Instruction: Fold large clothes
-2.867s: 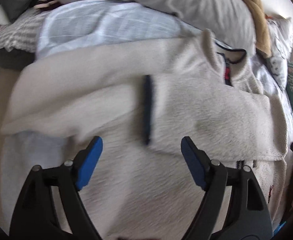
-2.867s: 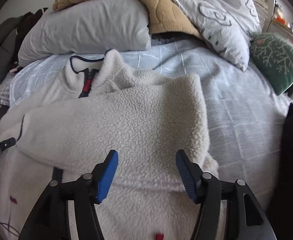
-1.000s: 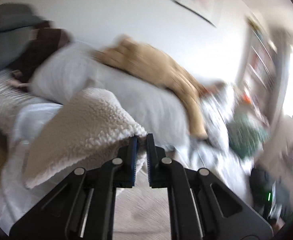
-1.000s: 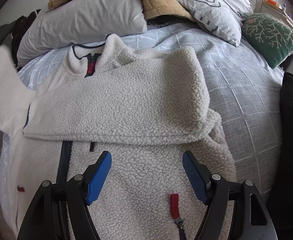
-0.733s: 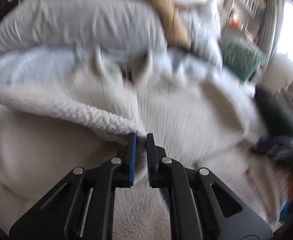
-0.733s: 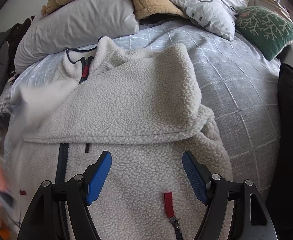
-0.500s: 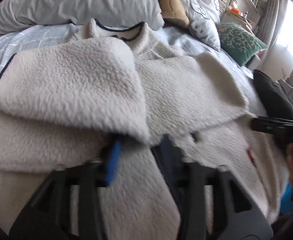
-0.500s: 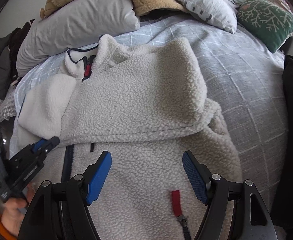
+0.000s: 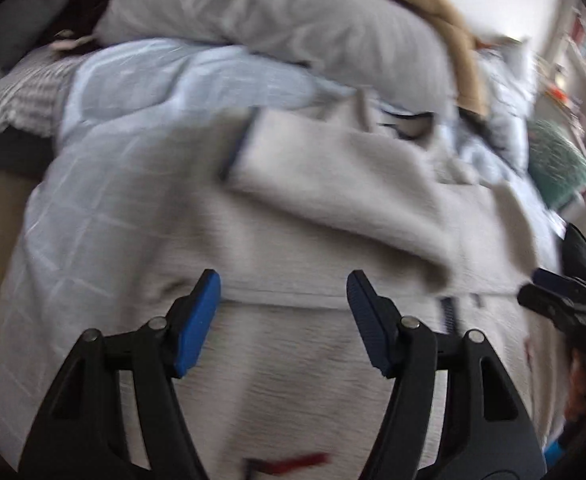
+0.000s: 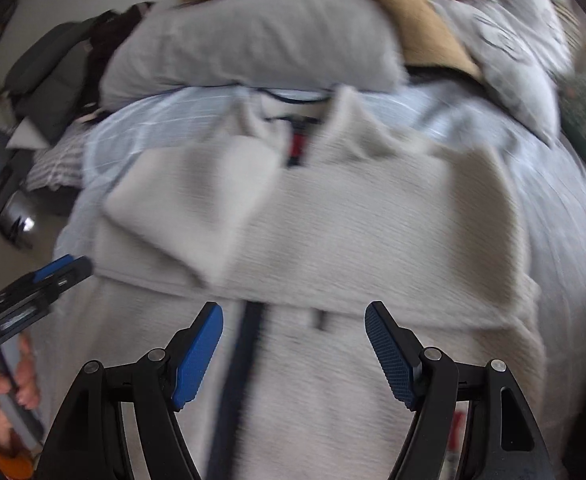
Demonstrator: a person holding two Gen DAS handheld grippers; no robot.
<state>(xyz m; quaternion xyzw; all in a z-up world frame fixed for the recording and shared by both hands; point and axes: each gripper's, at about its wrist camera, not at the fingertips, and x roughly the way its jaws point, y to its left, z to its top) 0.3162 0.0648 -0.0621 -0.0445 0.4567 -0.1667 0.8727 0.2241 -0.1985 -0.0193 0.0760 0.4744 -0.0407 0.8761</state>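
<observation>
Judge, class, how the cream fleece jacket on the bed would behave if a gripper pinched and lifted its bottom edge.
The fleece jacket would probably sag and drape, since its folded sleeves lie soft and rumpled. Its nubbly pile likely gives the open right gripper good purchase. It looks bulky, so one pinch may lift only part.

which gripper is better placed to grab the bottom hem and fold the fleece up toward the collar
Neither clearly. Both sleeves already lie across the fleece jacket. The left gripper and right gripper both hover empty above its lower body, left jaws opening; the hem itself is out of view. Likely both, one per corner.

One fleece jacket (image 10: 333, 240), two claws (image 9: 283, 320) (image 10: 293, 344)
</observation>
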